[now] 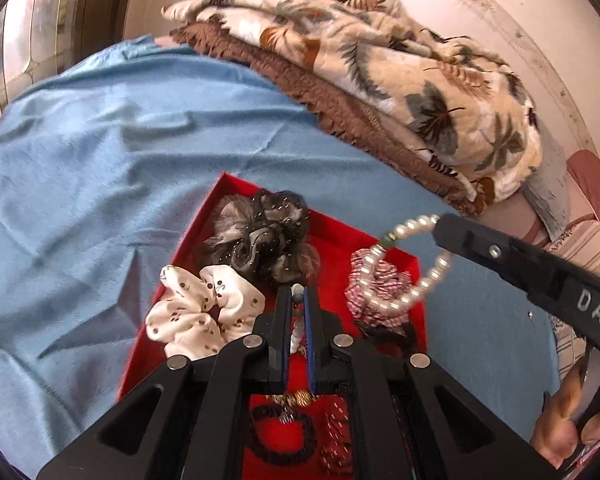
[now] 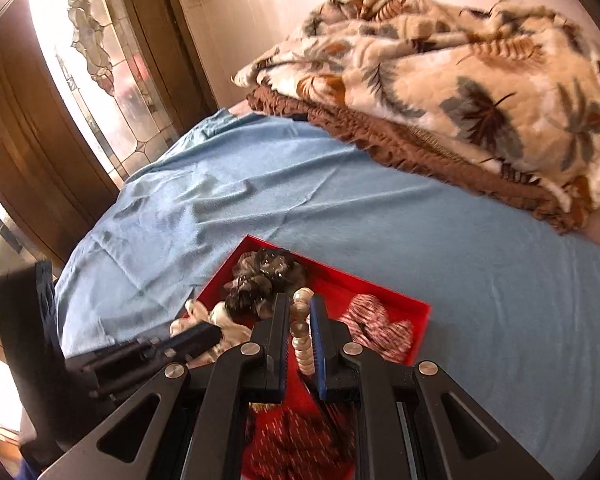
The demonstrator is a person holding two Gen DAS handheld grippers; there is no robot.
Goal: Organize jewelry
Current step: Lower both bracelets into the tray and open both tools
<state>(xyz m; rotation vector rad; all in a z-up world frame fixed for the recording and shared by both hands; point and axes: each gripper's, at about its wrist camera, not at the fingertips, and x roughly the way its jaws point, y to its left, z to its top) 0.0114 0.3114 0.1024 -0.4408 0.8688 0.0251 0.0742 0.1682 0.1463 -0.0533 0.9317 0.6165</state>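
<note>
A red tray (image 1: 342, 230) lies on a blue bedsheet and holds a grey scrunchie (image 1: 260, 232), a white dotted scrunchie (image 1: 196, 308), a red-white scrunchie (image 1: 374, 284) and small dark items. My left gripper (image 1: 298, 300) is shut on a string of pearl beads (image 1: 296, 330) above the tray. My right gripper (image 2: 300, 312) is shut on a pearl bracelet (image 2: 302, 336); in the left wrist view the bracelet (image 1: 420, 284) hangs as a loop from the right gripper (image 1: 440, 226) over the tray's right side.
A folded leaf-print blanket (image 1: 400, 80) with a brown frill lies at the back right of the bed (image 1: 100, 140). A wooden door with stained glass (image 2: 100, 68) stands at the left. The person's hand (image 1: 568, 420) shows at the lower right.
</note>
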